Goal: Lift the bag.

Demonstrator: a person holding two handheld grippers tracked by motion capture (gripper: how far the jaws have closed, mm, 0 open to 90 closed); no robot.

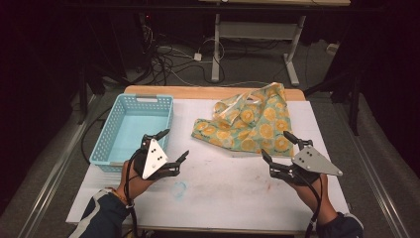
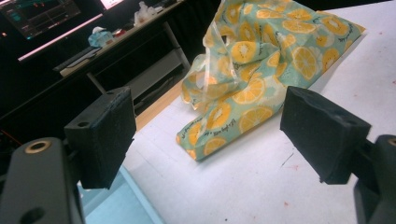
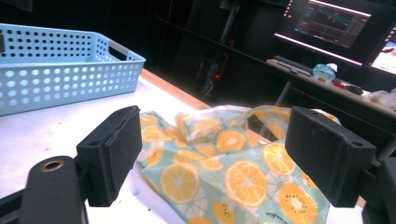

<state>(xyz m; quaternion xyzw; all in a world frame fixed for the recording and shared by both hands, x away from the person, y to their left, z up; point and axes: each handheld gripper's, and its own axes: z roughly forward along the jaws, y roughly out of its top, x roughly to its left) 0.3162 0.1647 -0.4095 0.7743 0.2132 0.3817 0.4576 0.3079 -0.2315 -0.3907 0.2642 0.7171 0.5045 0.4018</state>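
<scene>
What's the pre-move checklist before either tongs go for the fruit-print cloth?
1. Left tongs open, nothing between the jaws: ok.
2. Right tongs open, nothing between the jaws: ok.
3. Fruit-print cloth lies crumpled on the table, not touched by either tongs: ok.
4. Right tongs point at the cloth's near edge, cloth seen between the jaws in the right gripper view: ok.
5. Blue basket holds nothing and sits left of the cloth, apart from it: ok.
6. A flat single layer to pinch: not ok, the cloth is bunched and folded over itself.

The cloth is cut off by the right gripper view's bottom edge.
</scene>
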